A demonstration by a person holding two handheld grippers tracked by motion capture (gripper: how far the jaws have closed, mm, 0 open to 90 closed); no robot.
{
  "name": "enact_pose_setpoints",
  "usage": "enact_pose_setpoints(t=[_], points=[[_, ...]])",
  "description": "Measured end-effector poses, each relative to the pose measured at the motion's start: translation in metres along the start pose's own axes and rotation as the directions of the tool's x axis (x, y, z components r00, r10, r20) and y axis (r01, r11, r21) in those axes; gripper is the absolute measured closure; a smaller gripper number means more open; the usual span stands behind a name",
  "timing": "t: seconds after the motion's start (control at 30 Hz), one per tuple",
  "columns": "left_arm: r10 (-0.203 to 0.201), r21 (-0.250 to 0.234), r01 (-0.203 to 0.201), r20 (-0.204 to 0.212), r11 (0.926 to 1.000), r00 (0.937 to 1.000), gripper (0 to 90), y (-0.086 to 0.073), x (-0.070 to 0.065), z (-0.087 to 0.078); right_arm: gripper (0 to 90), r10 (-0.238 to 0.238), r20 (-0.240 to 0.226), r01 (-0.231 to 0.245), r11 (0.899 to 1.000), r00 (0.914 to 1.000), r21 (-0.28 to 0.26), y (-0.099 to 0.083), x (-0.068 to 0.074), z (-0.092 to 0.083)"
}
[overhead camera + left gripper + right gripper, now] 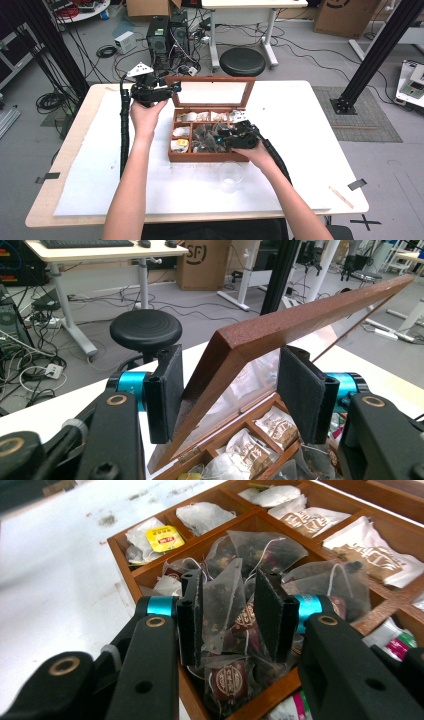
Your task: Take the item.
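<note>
A wooden tea box [200, 156] stands mid-table with its glass-paned lid [210, 78] raised. My left gripper [172, 89] is at the lid's upper left corner. In the left gripper view it [232, 390] is open, jaws straddling the lid's wooden frame [260, 335]; the left pad [167, 390] sits close against the wood. My right gripper [220, 140] reaches into the box's middle compartment. It [230, 615] is open around an upright mesh pyramid tea bag [222, 600] that sits on a heap of similar bags.
A clear glass cup [231, 176] stands on the white mat just in front of the box. A thin wooden stick [341, 196] lies near the table's right front corner. Behind the table are a black stool [242, 61] and computer towers [167, 32].
</note>
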State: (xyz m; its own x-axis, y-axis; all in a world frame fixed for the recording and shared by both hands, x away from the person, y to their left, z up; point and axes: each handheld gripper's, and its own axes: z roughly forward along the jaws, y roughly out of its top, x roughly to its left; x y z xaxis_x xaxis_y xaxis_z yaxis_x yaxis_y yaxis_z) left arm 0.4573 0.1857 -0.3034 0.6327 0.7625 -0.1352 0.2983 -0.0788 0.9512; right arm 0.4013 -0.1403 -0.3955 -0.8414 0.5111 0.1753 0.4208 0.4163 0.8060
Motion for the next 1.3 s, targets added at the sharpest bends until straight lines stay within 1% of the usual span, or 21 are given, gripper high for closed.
enact_pose_setpoints(t=[0.03,0.1,0.17,0.2,0.53,0.57,0.6,0.63,0.67,0.7,0.73,0.77,0.83,1.1,1.3], points=[[0.002,0.000,-0.002,0.001,1.0000,1.0000,44.6,0.000,0.000,0.000,66.5,-0.008,0.000,0.008,1.000,1.0000,0.007,0.001,0.000,0.002],[0.001,0.001,-0.001,0.001,1.0000,1.0000,44.6,0.000,0.000,0.000,67.1,-0.004,-0.009,0.004,1.000,1.0000,0.014,0.002,0.002,0.004],[0.000,0.001,0.000,0.001,1.0000,1.0000,44.6,0.000,0.000,0.000,68.7,-0.008,-0.003,0.008,0.999,1.0000,0.032,0.004,0.004,0.008],[0.000,0.001,0.000,0.000,1.0000,1.0000,44.6,0.000,0.000,0.000,68.7,-0.008,-0.003,0.008,0.999,1.0000,0.032,0.004,0.004,0.008],[-0.001,0.002,0.001,0.002,1.0000,1.0000,44.5,0.000,0.000,0.000,70.1,0.018,0.007,-0.018,0.996,0.9998,0.083,0.007,0.003,0.018],[0.002,0.002,-0.002,0.002,1.0000,1.0000,44.5,0.000,0.000,0.000,73.7,0.020,0.010,-0.020,0.995,0.9998,0.101,0.006,0.002,0.020],[0.000,0.002,0.000,0.002,1.0000,1.0000,44.5,0.000,0.000,0.000,73.7,0.020,0.010,-0.020,0.995,0.9998,0.101,0.006,0.002,0.020],[0.001,0.003,-0.001,0.002,1.0000,1.0000,44.5,0.000,0.000,0.000,80.3,0.022,0.015,-0.024,0.993,0.9996,0.116,0.006,0.002,0.021],[0.001,0.003,-0.001,0.002,1.0000,1.0000,44.5,0.000,0.000,0.000,80.3,0.022,0.015,-0.024,0.993,0.9996,0.116,0.006,0.002,0.021],[0.001,0.003,-0.001,0.003,1.0000,1.0000,44.4,0.000,0.000,0.000,86.0,0.018,0.016,-0.019,0.992,0.9997,0.122,0.006,0.003,0.021],[0.001,0.003,-0.001,0.003,1.0000,1.0000,44.4,0.000,0.000,0.000,86.0,0.018,0.016,-0.019,0.992,0.9997,0.122,0.006,0.003,0.021],[-0.001,0.003,0.001,0.004,1.0000,1.0000,44.5,0.000,0.000,0.000,90.0,0.000,0.015,-0.002,0.993,0.9999,0.117,0.007,0.004,0.021],[0.000,0.003,0.000,0.005,1.0000,1.0000,44.5,0.000,0.000,0.000,90.0,-0.008,0.007,0.007,0.994,0.9999,0.111,0.007,0.005,0.019],[0.000,0.004,0.000,0.005,1.0000,1.0000,44.4,0.000,0.000,0.000,90.0,-0.007,0.004,0.007,0.996,1.0000,0.093,0.009,0.007,0.015],[0.000,0.003,0.000,0.005,1.0000,1.0000,44.4,0.000,0.000,0.000,90.0,-0.009,0.004,0.009,0.998,0.9999,0.063,0.011,0.007,0.010]])
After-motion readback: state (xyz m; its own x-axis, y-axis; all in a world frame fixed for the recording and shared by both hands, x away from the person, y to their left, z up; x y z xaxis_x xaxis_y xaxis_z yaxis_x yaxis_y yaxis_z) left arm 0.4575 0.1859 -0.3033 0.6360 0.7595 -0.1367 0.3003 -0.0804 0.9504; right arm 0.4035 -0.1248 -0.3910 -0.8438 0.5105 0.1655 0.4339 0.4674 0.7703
